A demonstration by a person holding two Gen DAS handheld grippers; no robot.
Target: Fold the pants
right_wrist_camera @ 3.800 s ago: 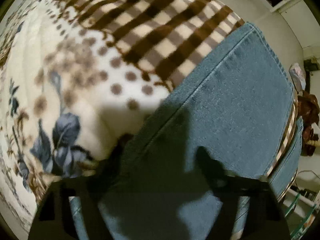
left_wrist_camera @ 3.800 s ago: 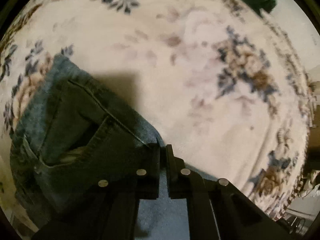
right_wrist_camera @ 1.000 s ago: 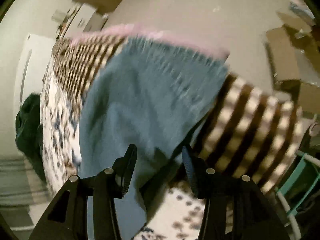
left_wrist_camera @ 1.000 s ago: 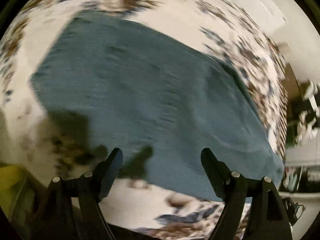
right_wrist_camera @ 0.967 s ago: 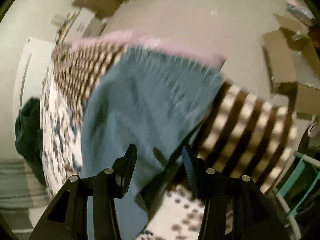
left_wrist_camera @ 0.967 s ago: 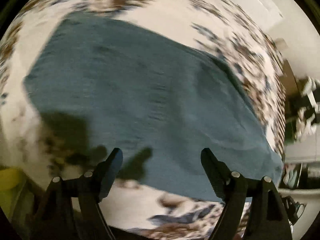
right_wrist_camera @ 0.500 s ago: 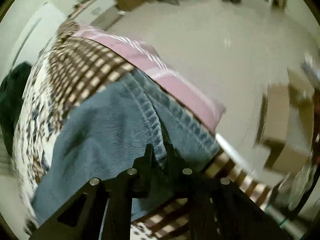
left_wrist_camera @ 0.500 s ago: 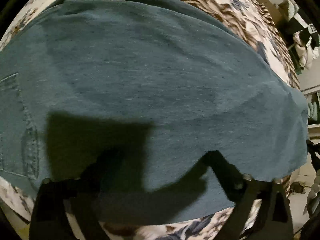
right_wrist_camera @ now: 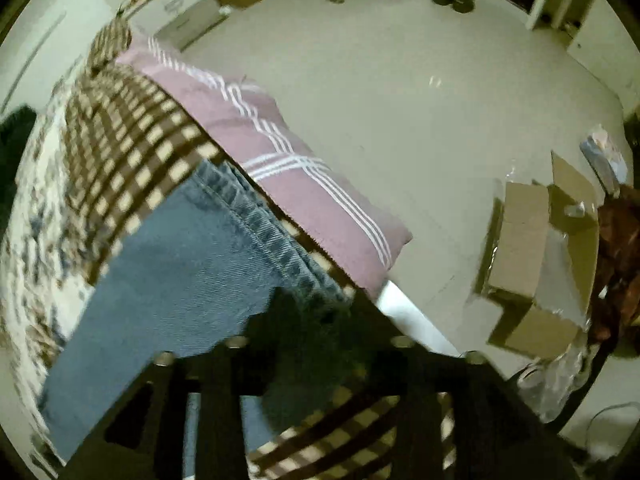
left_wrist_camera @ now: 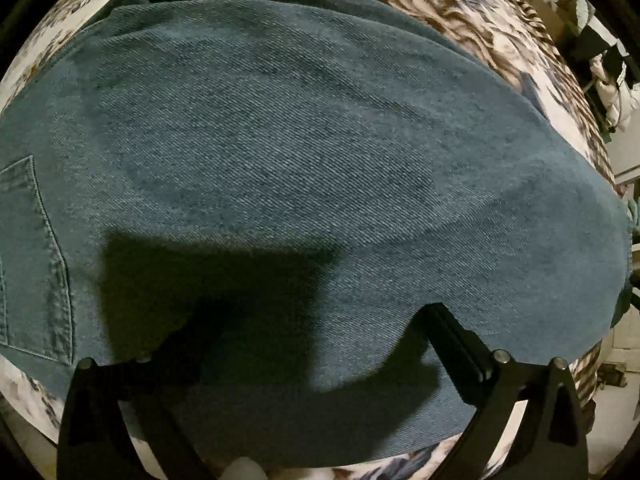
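Left tongs (left_wrist_camera: 300, 332) stand wide open, holding nothing, low over the jeans (left_wrist_camera: 304, 152) that fill most of that frame on the flowered blanket (left_wrist_camera: 460, 4). Right tongs (right_wrist_camera: 316, 312) look nearly closed at the jeans' hem at lower centre, though shadow hides the grip.

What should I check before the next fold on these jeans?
1. Right gripper shut on the jeans hem: ok, it looks clamped at the hem, though the spot is in shadow.
2. Left gripper free: ok, fingers spread wide over the denim, holding nothing.
3. Denim under the left gripper flat: ok, only shallow ripples.
4. Hem clear of the bed edge: not ok, it lies near the pink striped sheet at the edge.
5. Layers aligned underneath: cannot tell.
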